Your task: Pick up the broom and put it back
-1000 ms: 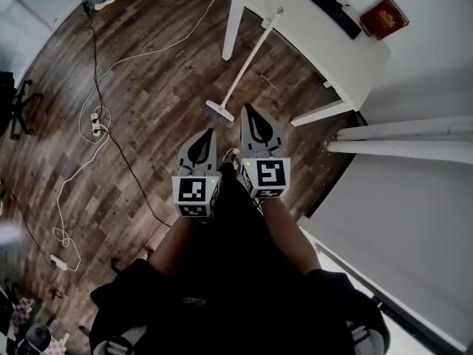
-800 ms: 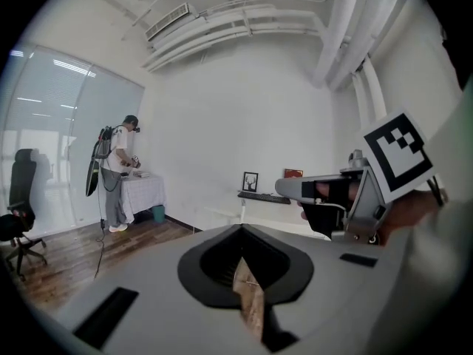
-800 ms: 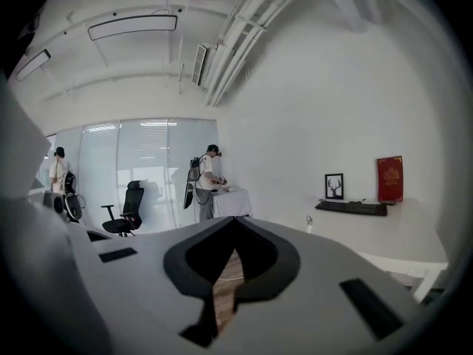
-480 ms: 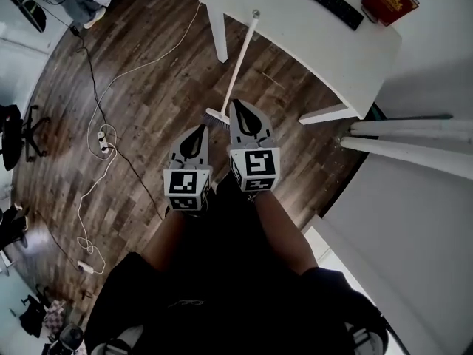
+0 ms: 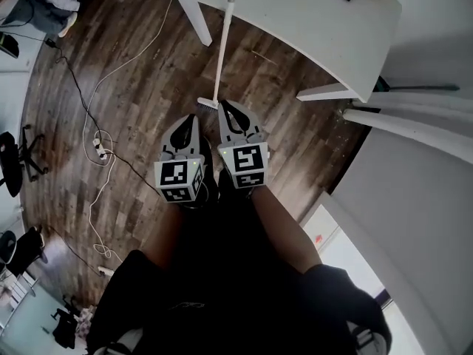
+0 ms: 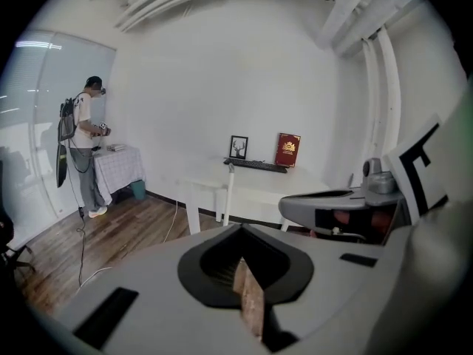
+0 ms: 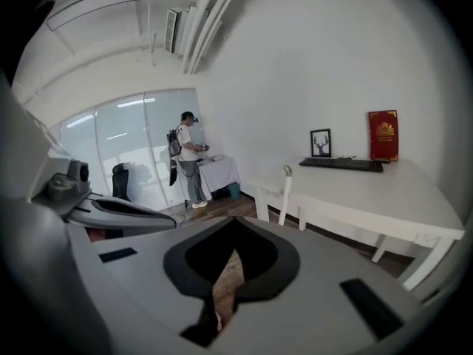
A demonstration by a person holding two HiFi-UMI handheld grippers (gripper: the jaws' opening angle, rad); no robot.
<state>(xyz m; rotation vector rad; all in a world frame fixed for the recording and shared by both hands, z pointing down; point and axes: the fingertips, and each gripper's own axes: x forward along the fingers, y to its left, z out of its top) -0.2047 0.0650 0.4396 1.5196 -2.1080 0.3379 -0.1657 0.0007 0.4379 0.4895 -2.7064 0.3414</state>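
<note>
The broom (image 5: 220, 50) stands on its brush on the wood floor (image 5: 133, 87). Its top leans on the edge of the white table (image 5: 310, 28). It looks light to me. The long stick is stiff, round and smooth, so it may slip or swing in your grip. The brush is soft, so take the stick near its middle instead. From above, your right gripper (image 5: 228, 111) is close to the brush, and your left gripper (image 5: 188, 124) is just beside it. Both have their jaws closed together with nothing in them, so open one first.
</note>
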